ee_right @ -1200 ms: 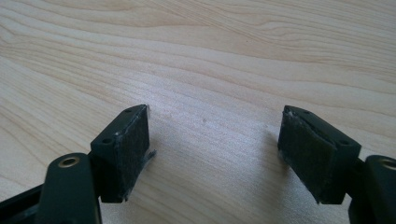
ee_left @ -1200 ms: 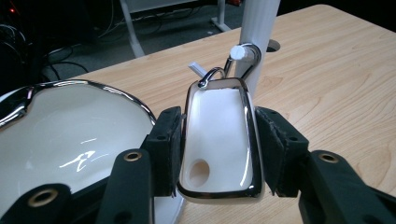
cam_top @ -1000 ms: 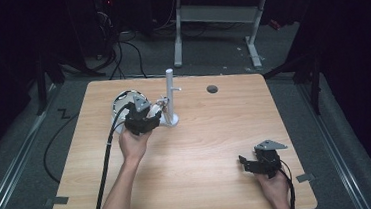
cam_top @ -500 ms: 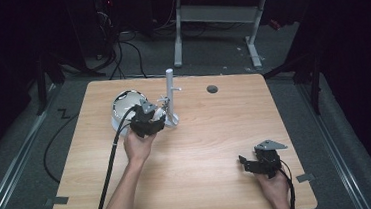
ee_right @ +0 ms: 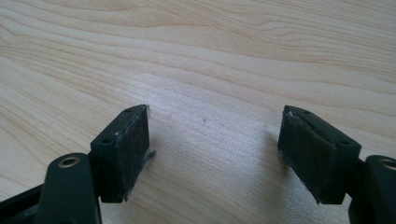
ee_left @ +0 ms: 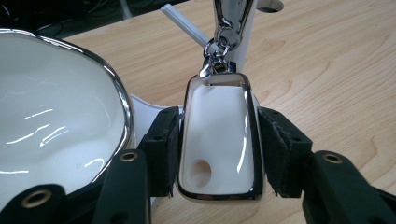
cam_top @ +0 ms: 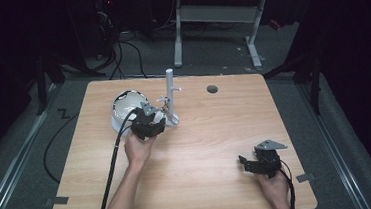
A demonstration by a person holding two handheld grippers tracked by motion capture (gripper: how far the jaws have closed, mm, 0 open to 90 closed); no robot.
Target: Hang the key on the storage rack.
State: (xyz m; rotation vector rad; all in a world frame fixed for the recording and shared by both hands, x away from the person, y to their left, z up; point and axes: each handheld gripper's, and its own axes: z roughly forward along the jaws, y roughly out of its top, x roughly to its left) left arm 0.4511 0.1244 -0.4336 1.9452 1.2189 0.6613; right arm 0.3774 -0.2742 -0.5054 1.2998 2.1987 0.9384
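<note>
The left gripper (ee_left: 217, 154) has a white, chrome-rimmed key fob (ee_left: 218, 140) between its jaws. The jaws have just been opening: the left pad (ee_left: 164, 149) lies along the fob's side, while a thin gap shows beside the right pad, so the pinch is coming loose and the pads no longer press on it. In the high view the left gripper (cam_top: 147, 123) sits slightly nearer the person than a second ago, a small pull back from the stand; the right gripper (cam_top: 258, 163) is where it was.

The key fob is a rounded oblong, white inside with a bright mirrored edge, and a round hole near its lower end, close to the base of the jaws. Its top end carries a slot, and a small metal swivel clip (ee_left: 215, 58) runs from there up to a chrome hook against the white stand (cam_top: 171, 96) just beyond the jaw tips. To the left of the jaws, just beside them, sits a white bowl (ee_left: 56, 121) with a chrome rim. Everything rests on the wooden table (cam_top: 201, 133).

The right gripper stands well apart, on the near right of the table, its jaws spread wide over bare wood, with nothing between the pads (ee_right: 128, 149).
</note>
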